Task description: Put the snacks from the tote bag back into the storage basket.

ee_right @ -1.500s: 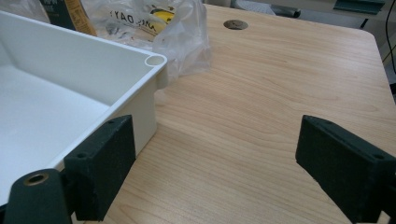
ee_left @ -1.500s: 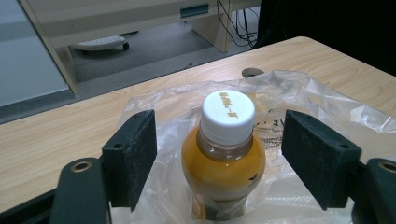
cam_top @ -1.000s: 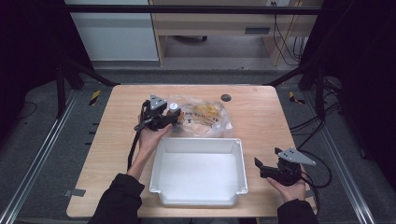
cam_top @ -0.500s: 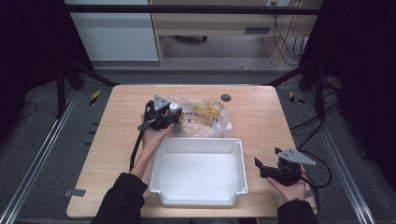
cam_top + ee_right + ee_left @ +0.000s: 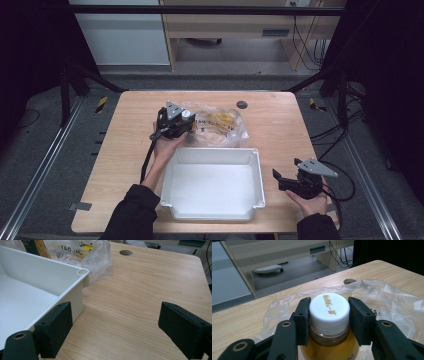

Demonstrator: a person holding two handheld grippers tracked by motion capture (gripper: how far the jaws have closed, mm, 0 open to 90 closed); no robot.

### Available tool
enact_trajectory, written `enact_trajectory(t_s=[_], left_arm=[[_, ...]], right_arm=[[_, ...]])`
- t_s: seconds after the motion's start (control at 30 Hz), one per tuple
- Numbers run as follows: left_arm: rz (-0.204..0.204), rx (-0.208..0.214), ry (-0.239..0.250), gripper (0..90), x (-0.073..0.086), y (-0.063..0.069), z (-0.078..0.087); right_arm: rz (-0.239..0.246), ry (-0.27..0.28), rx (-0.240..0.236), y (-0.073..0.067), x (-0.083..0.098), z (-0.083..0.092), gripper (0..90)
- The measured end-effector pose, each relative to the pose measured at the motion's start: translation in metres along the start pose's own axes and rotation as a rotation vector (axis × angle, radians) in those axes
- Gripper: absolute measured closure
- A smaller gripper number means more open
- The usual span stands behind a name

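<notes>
A bottle of amber liquid with a white cap (image 5: pixel 329 312) stands upright against a clear plastic bag (image 5: pixel 387 297) on the wooden table. My left gripper (image 5: pixel 329 305) has its two black pads against either side of that cap, and its jaws have just been closing on it. In the high view this gripper (image 5: pixel 175 123) sits at the bag's (image 5: pixel 220 125) left end, with the cap (image 5: pixel 186 114) beside it. My right gripper (image 5: pixel 278 180) rests open near the table's front right. Its jaws (image 5: pixel 115 327) stand wide apart over bare wood, with nothing between them.
A white plastic tray (image 5: pixel 215 151) sits at the front middle, and its corner (image 5: pixel 82 272) is close to my right gripper's left jaw. The bag (image 5: pixel 82 252) holds yellow printed packets. A round dark hole (image 5: pixel 242 104) marks the table's far side.
My left gripper has edged slightly right at the bottle. The right hand and the tray have stayed put.
</notes>
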State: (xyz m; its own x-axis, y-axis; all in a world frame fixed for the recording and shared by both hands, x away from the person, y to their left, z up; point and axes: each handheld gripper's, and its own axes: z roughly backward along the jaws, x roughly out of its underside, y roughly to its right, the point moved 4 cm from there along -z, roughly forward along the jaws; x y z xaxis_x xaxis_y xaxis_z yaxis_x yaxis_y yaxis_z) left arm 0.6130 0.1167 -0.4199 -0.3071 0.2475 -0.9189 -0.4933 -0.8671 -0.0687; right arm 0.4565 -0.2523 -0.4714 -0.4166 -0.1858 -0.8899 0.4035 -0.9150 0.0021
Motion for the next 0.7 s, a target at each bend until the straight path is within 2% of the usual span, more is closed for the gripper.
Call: enact_trajectory(t_s=[0.17, 0.23, 0.7], left_arm=[[0.033, 0.011, 0.004, 58.2, -0.0008, -0.0024, 0.0007], [0.022, 0.006, 0.003, 58.3, -0.0009, -0.0017, 0.0011], [0.019, -0.017, -0.014, 58.7, -0.0028, -0.0027, 0.0067]], right_arm=[[0.000, -0.003, 0.000, 0.0000, 0.0001, -0.0001, 12.3], [-0.001, -0.004, 0.001, 0.0001, 0.0002, -0.0002, 12.3], [0.001, 0.000, 0.002, 0.0007, -0.0002, 0.0001, 12.3]])
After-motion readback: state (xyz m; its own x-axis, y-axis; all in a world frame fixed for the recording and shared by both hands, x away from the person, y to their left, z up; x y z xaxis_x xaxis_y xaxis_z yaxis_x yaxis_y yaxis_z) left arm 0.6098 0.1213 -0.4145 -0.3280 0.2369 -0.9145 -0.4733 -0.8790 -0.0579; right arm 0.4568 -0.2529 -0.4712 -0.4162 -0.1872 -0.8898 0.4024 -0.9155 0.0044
